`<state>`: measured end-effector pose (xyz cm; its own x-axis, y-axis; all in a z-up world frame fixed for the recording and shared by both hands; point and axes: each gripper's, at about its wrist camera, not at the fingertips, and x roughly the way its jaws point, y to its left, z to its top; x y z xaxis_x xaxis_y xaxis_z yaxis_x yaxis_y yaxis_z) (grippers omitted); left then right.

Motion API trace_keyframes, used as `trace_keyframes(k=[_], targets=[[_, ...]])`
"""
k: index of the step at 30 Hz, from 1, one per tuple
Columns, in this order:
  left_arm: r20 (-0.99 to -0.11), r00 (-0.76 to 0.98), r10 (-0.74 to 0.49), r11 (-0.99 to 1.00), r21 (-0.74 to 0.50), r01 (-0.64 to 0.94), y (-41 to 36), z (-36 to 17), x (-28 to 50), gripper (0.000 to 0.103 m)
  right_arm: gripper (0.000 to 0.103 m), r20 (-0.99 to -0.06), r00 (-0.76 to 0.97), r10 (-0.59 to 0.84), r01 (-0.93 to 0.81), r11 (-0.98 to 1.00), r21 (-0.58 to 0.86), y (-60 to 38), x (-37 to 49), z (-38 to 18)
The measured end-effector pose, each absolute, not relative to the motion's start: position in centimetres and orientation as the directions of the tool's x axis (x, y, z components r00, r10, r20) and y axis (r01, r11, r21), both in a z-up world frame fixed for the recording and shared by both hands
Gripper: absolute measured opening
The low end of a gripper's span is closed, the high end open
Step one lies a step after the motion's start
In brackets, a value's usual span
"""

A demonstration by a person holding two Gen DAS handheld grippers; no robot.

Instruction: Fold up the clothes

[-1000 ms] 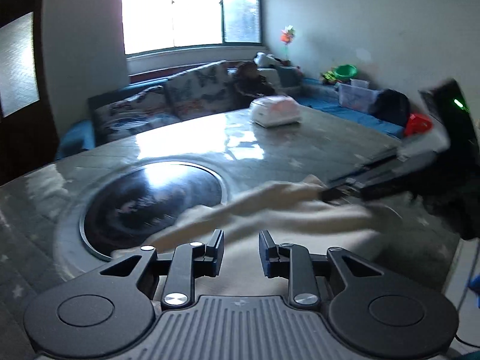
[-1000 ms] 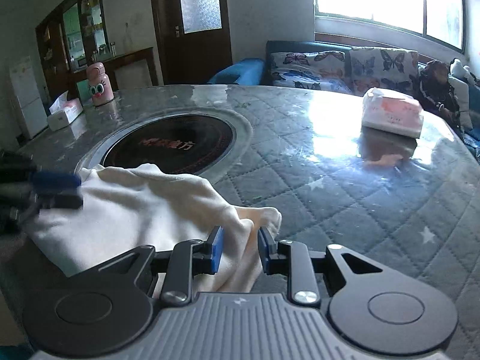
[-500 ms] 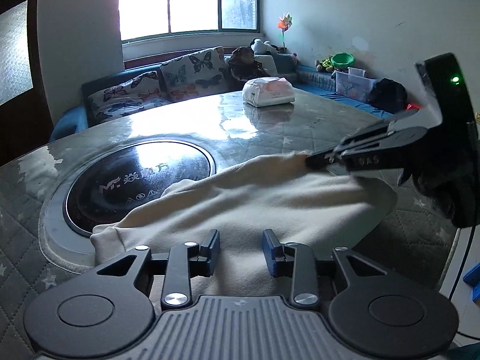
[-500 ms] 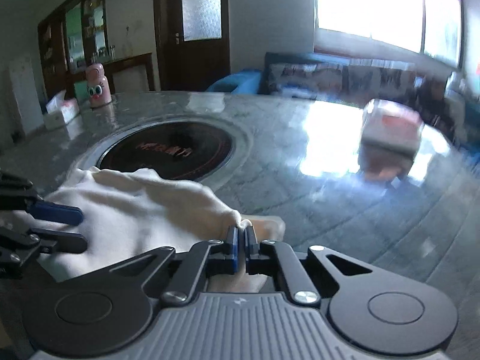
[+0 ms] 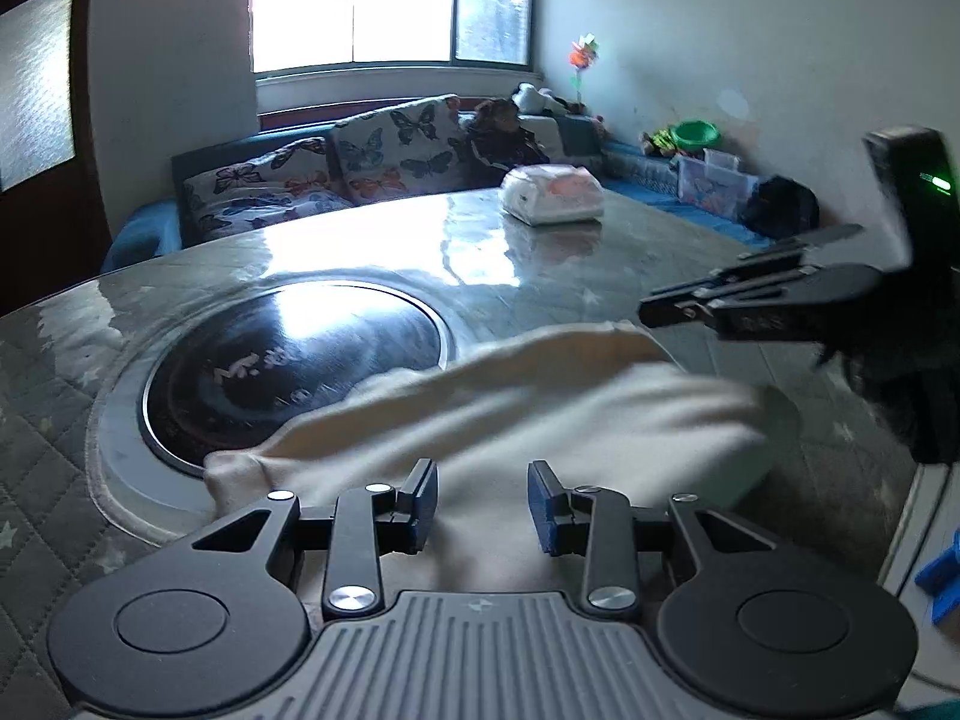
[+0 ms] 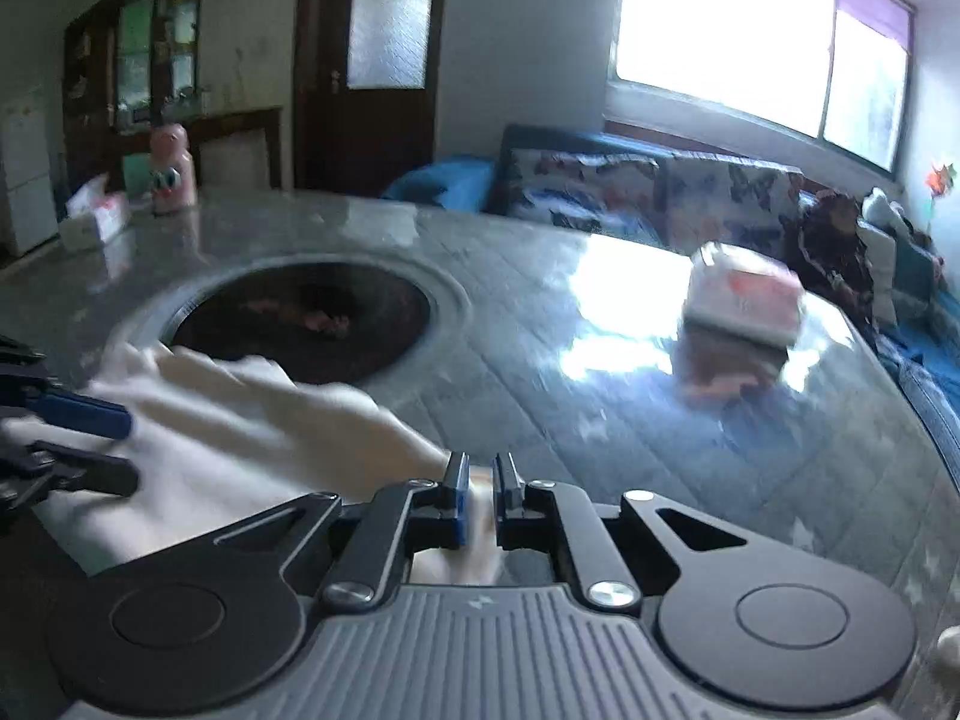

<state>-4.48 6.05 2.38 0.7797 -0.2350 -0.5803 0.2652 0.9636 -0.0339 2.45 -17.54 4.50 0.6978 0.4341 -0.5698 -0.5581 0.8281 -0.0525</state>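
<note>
1. Two handheld grippers work one cream garment [image 5: 540, 408] on a quilted grey table [image 5: 600, 276]; the cloth lies bunched along the near edge, one end lapping the dark round cooktop inset [image 5: 288, 354].
2. The right gripper [image 6: 480, 480] is clenched on a fold of that cloth, fabric pinched between its nearly closed fingers [image 6: 457, 483]; the grip looks meant to lift a corner for the fold.
3. The left gripper [image 5: 482, 501] is released, jaws apart with cloth lying under and between them but no pad pressing on it; it likely waits to take the opposite edge.
4. The left wrist view alone shows the right tool from the side, above the cloth's far end, with a green light on its body; it also shows a white tissue pack [image 5: 552, 192] and a butterfly-print sofa [image 5: 336, 174] by the window.
5. The right wrist view alone shows the pinch close up, the left tool's blue-padded finger [image 6: 90, 414] over the cloth, and a pink bottle [image 6: 171, 171] at the table's far side; motion blur smears the cloth.
</note>
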Motion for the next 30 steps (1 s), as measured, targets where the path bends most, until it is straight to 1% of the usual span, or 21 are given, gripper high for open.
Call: trace_keyframes(k=[5, 7, 15, 19, 21, 22, 27, 30], targets=[[-0.587, 0.781, -0.213, 0.974, -0.064, 0.217, 7.6, 2.8, -1.9, 0.034, 0.006, -0.573, 0.635, 0.517, -0.621, 0.783, 0.018, -15.1, 3.4, 5.1], [-0.597, 0.776, -0.202, 0.978, -0.075, 0.197, 8.3, 2.7, -0.7, 0.031, 0.006, -0.587, 0.614, 0.527, -0.64, 0.768, 0.02, -13.8, 3.9, 4.6], [-0.66, 0.729, -0.182, 0.983, -0.098, 0.157, 10.0, 0.8, 2.7, 0.031, 0.006, -0.641, 0.565, 0.519, -0.656, 0.754, 0.033, -11.3, 5.3, 2.5], [-0.655, 0.734, -0.179, 0.984, -0.102, 0.149, 10.5, 0.7, 3.0, 0.033, 0.006, -0.648, 0.566, 0.51, -0.641, 0.766, 0.042, -11.5, 5.8, 1.9], [-0.644, 0.744, -0.178, 0.984, -0.105, 0.144, 10.8, 1.0, 2.7, 0.033, 0.006, -0.646, 0.569, 0.509, -0.641, 0.766, 0.038, -11.6, 5.6, 2.2], [-0.638, 0.751, -0.172, 0.985, -0.104, 0.138, 11.0, 1.3, 2.5, 0.031, 0.006, -0.644, 0.571, 0.509, -0.645, 0.764, 0.032, -11.6, 5.4, 2.4], [-0.605, 0.772, -0.195, 0.979, -0.169, 0.115, 12.7, 2.7, 1.2, 0.03, 0.007, -0.622, 0.567, 0.54, -0.693, 0.721, -0.007, -10.8, 3.5, 3.6], [-0.599, 0.773, -0.209, 0.977, -0.168, 0.134, 12.5, 3.2, 0.4, 0.03, 0.008, -0.607, 0.549, 0.574, -0.728, 0.685, -0.011, -9.7, 2.3, 4.2]])
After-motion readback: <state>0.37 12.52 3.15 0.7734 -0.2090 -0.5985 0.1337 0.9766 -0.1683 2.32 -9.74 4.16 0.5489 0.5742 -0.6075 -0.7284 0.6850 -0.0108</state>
